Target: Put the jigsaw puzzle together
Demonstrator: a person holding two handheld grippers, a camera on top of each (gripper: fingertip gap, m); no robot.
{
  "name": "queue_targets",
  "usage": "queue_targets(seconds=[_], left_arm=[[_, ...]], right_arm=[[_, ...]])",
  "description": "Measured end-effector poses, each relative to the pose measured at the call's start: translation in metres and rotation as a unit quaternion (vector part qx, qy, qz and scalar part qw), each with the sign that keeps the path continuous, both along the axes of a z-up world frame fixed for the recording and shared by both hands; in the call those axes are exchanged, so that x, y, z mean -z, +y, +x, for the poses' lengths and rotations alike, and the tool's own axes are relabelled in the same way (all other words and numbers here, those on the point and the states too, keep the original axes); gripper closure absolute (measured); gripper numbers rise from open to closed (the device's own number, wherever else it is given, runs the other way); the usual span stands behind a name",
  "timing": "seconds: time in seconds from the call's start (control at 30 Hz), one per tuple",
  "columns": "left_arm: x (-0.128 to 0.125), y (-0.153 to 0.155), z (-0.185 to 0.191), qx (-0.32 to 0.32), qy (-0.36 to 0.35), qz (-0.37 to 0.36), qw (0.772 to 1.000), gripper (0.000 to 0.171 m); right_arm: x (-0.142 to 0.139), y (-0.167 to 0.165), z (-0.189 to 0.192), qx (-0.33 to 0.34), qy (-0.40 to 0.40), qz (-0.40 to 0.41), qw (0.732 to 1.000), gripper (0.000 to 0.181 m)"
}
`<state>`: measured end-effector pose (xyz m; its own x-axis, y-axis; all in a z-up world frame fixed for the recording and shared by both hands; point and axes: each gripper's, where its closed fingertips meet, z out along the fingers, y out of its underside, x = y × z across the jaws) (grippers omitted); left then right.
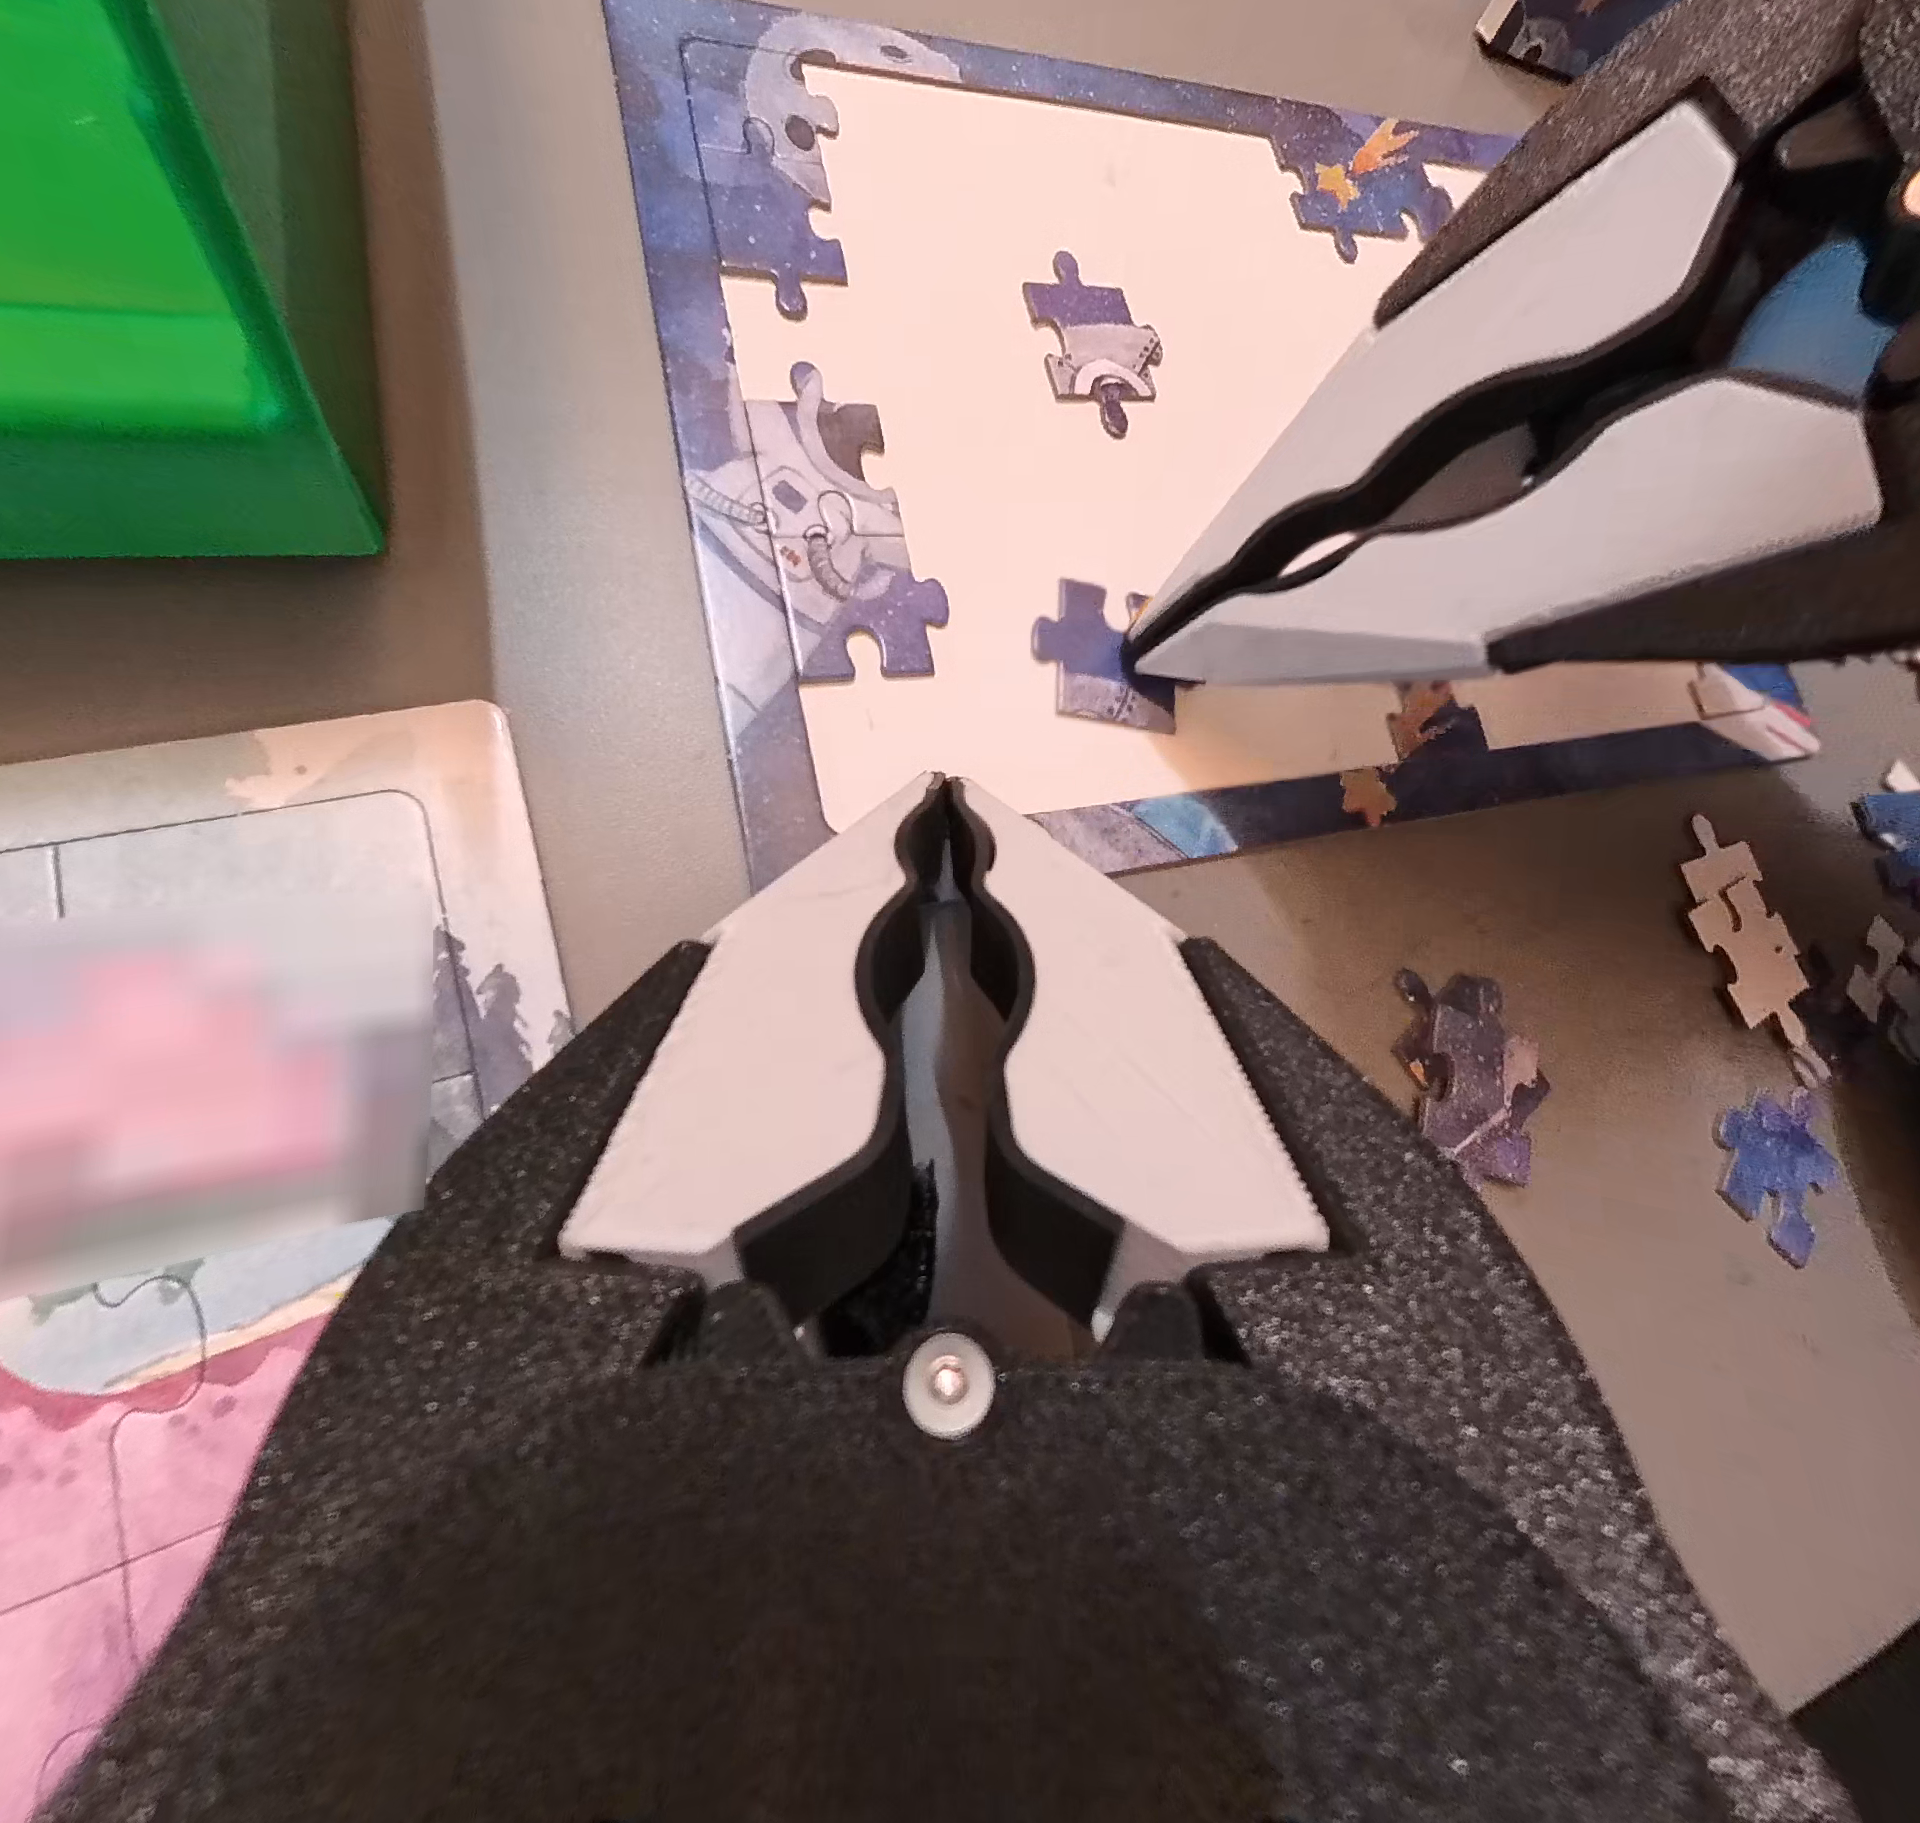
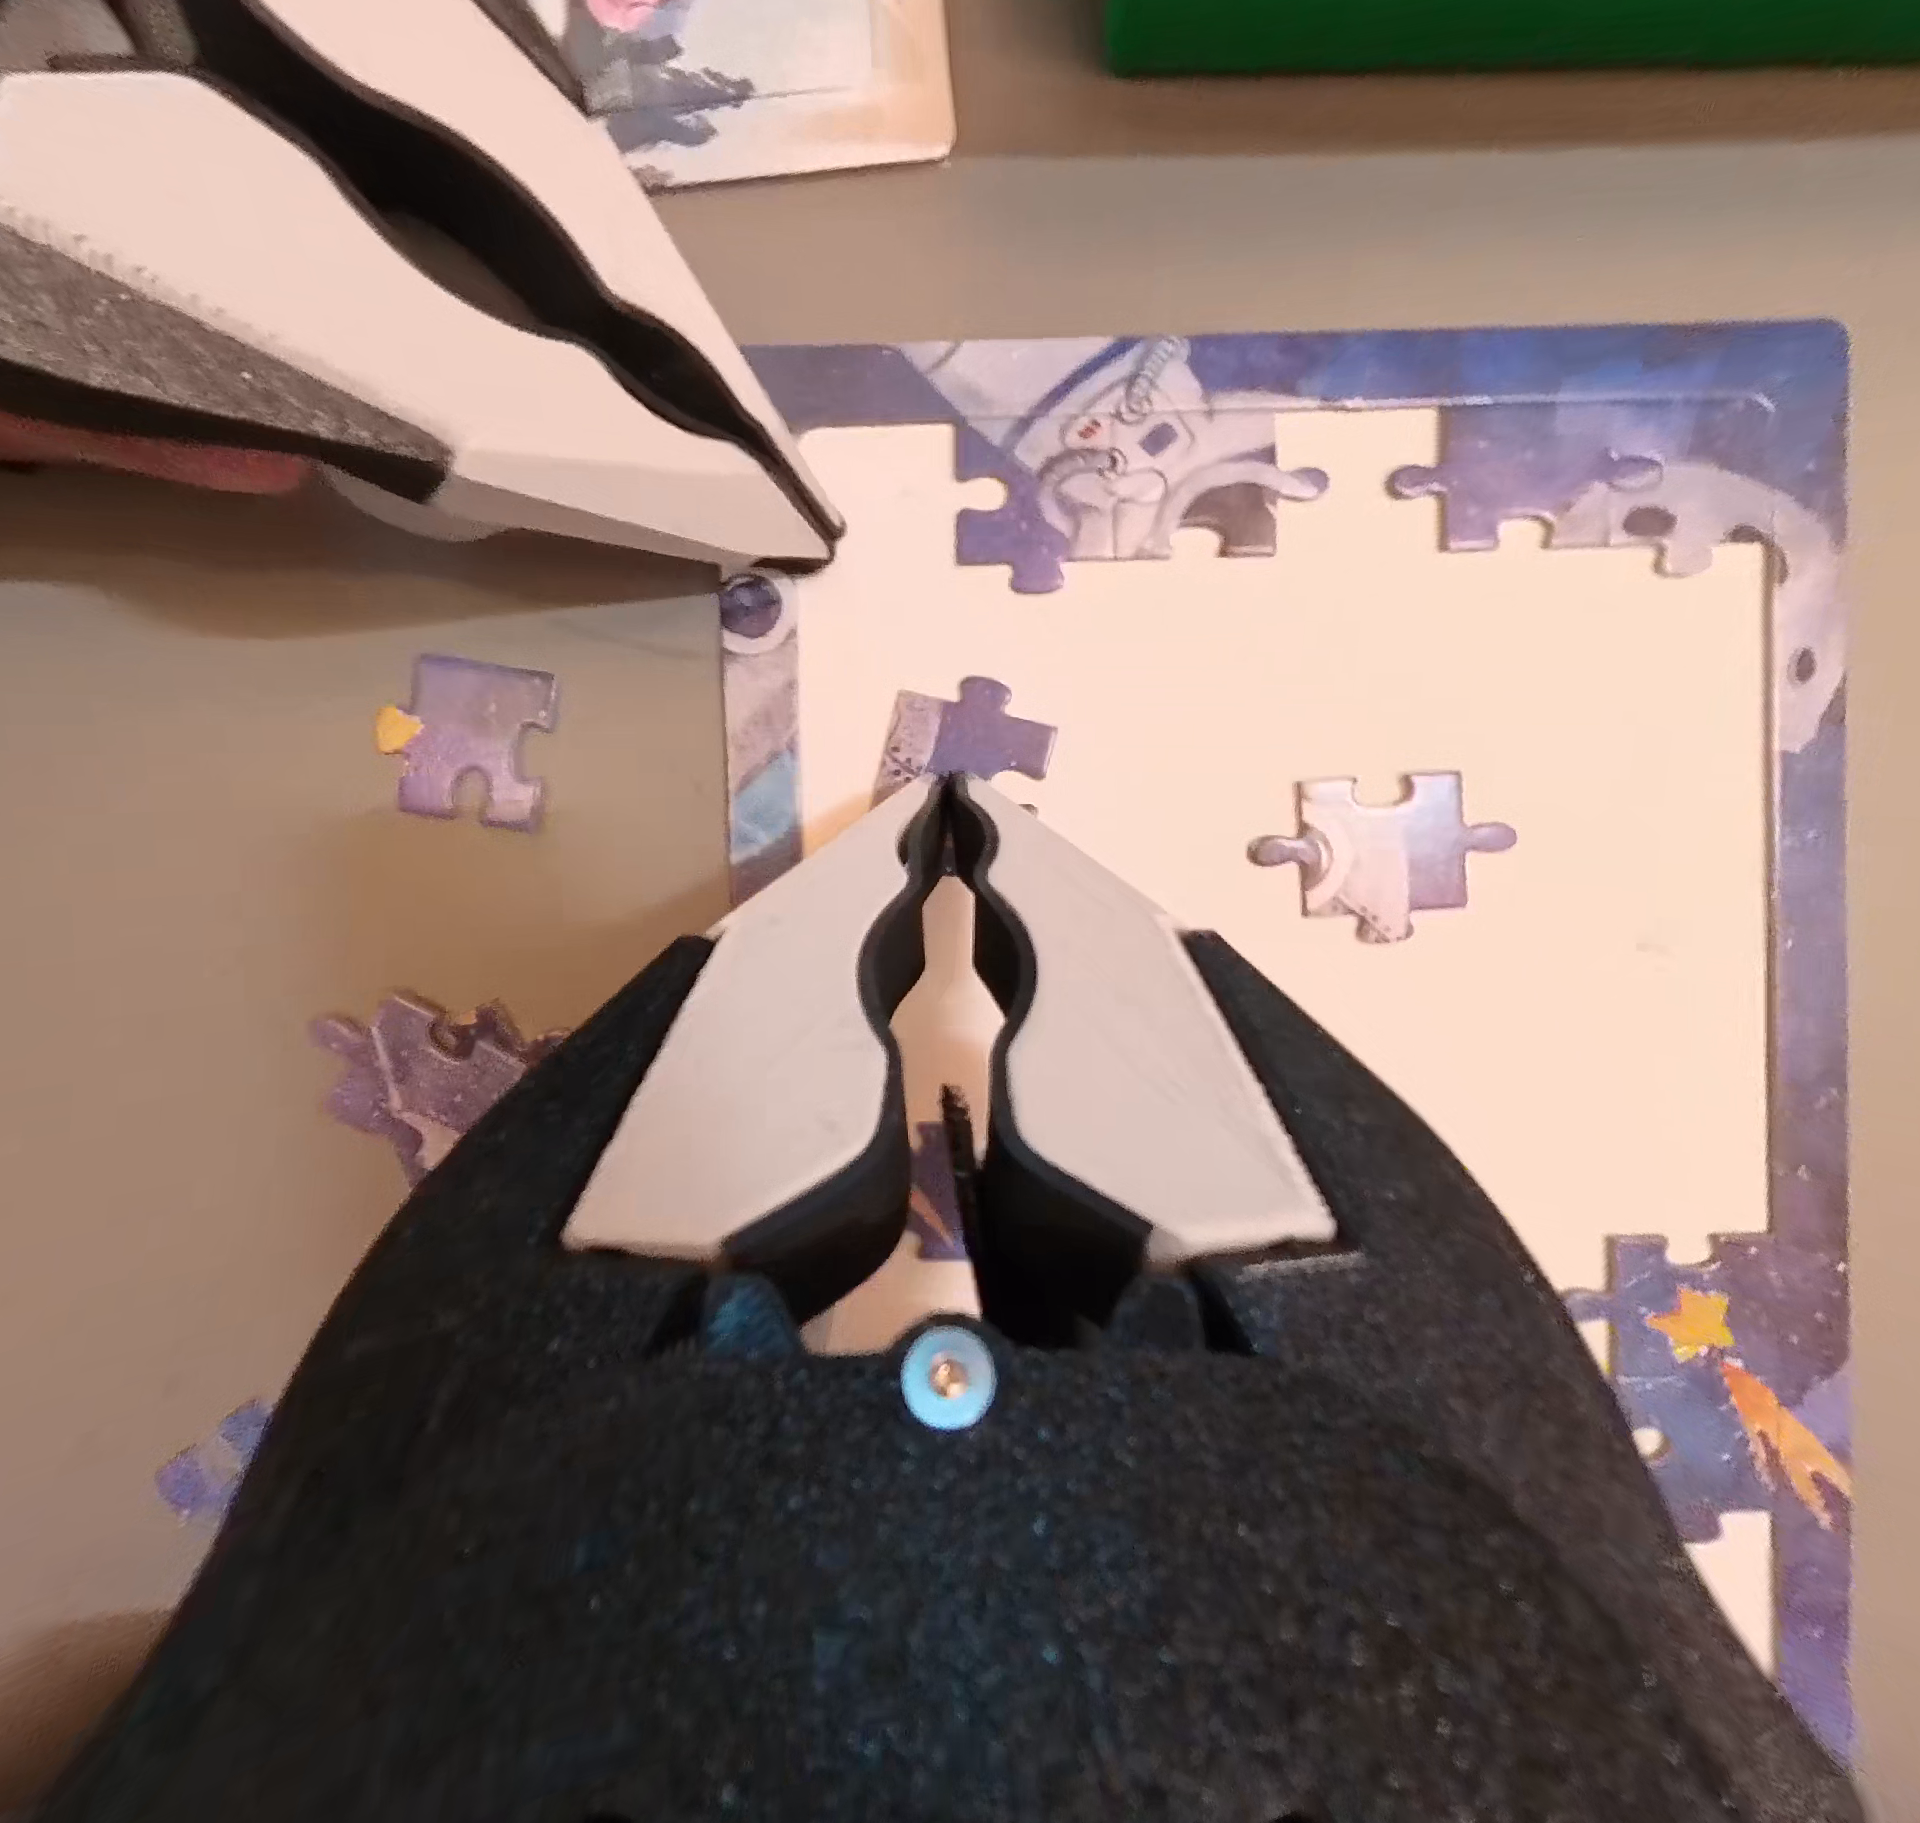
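In the left wrist view, the left hand-held gripper [image 1: 943, 784] is closed and holds nothing, near the frame's [image 1: 769, 734] near edge; the right hand-held gripper [image 1: 1135, 653] touches a blue piece [image 1: 1091, 646] inside. In the right wrist view its tips meet on this piece, but a real grip I cannot tell. 1 more loose piece [image 2: 1382, 854] lies right. I judge a placing step; next needs turning and sliding into the border.
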<state>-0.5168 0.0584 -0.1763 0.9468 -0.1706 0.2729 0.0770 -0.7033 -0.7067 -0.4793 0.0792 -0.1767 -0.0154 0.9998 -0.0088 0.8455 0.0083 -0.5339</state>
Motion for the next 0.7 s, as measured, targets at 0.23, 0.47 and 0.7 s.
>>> queue_targets(seconds=[0.23, 0.47, 0.7], left_arm=[[0.0, 0.0, 0.0, 0.0, -0.003, 0.0, 1.0, 0.171], [0.0, 0.0, 0.0, 0.0, -0.007, -0.001, 1.0, 0.171], [0.0, 0.0, 0.0, 0.0, -0.008, -0.001, 1.0, 0.171]], right_arm=[[-0.005, 0.029, 0.027, 0.038, 0.002, 0.002, 0.999, 0.181], [-0.013, 0.028, 0.045, 0.027, 0.023, -0.043, 0.998, 0.164], [-0.003, 0.012, 0.028, -0.022, 0.011, -0.001, 1.0, 0.168]])
